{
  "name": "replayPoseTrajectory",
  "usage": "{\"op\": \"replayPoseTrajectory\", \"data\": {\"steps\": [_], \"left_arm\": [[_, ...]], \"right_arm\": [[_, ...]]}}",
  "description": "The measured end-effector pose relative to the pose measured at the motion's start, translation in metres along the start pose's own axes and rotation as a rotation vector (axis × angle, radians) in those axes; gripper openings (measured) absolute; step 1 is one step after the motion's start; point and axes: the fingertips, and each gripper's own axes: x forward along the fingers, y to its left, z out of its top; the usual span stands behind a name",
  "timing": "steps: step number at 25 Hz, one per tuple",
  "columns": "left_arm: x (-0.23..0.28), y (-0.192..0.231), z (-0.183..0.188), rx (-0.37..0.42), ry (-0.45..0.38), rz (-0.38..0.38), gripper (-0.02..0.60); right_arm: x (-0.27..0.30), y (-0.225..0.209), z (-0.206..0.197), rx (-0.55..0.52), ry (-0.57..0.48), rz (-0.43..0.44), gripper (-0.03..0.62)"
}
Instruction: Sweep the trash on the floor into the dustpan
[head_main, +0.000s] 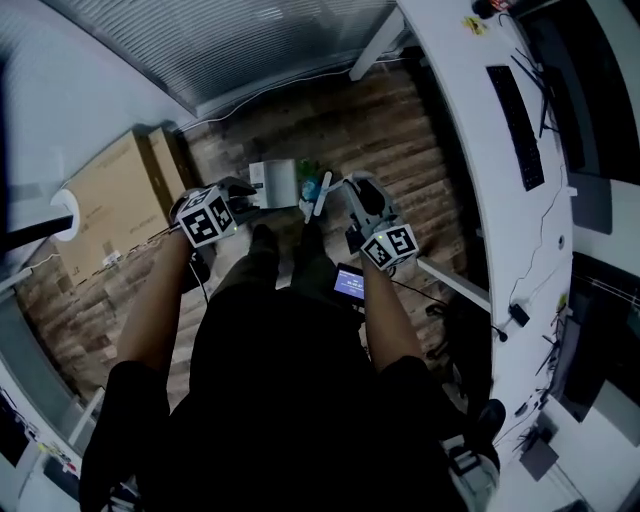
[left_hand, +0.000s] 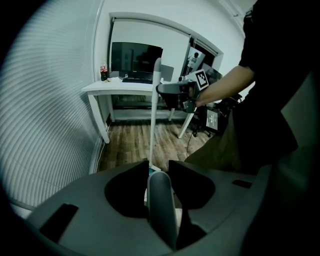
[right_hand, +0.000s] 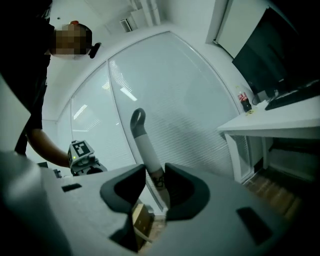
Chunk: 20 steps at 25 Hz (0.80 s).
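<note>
The left gripper (left_hand: 159, 167) is clamped on the grey dustpan handle (left_hand: 161, 202), with the dustpan (head_main: 275, 183) down at the floor (head_main: 380, 130) just ahead of it. The right gripper (right_hand: 155, 170) is closed round the broom (right_hand: 144, 150) pole. Sweeping looks under way, not finished: small greenish bits (head_main: 310, 185) lie between the two grippers beside the pan, and whether any is inside I cannot tell.

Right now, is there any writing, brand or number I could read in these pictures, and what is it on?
No text here can be read.
Marker cubes: black-and-white square patterns only, no words.
Small screen: lit blue, too blurred to read.
Bottle: red label, too small to read.
Broom handle: dark print, too blurred to read.
</note>
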Motion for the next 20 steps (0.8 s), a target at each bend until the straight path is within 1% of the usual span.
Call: {"op": "replayPoseTrajectory", "data": {"steps": [4, 7, 9, 11, 13, 15, 18, 20], "left_arm": [[-0.003, -0.007, -0.002, 0.015, -0.011, -0.045, 0.117], [-0.009, -0.013, -0.012, 0.010, -0.005, -0.082, 0.116], [-0.014, -0.014, -0.020, 0.000, -0.016, -0.090, 0.117], [-0.017, -0.010, -0.024, -0.006, -0.035, -0.084, 0.117], [-0.019, -0.005, -0.026, -0.016, -0.053, -0.075, 0.117], [-0.019, 0.001, -0.026, -0.025, -0.064, -0.063, 0.117], [-0.020, 0.012, -0.027, -0.030, -0.066, -0.039, 0.117], [-0.023, 0.018, -0.026, -0.049, -0.060, -0.031, 0.117]], "right_arm": [[0.030, 0.020, 0.000, 0.031, -0.051, 0.024, 0.115], [0.047, 0.032, 0.005, 0.067, -0.088, 0.027, 0.114], [0.054, 0.042, 0.008, 0.086, -0.112, 0.037, 0.114], [0.058, 0.050, 0.010, 0.073, -0.111, 0.044, 0.113], [0.053, 0.052, 0.015, 0.048, -0.102, 0.035, 0.112], [0.038, 0.045, 0.023, 0.022, -0.098, 0.002, 0.109], [0.008, 0.033, 0.042, -0.025, -0.087, -0.045, 0.103], [-0.012, 0.028, 0.056, -0.051, -0.082, -0.069, 0.101]]}}
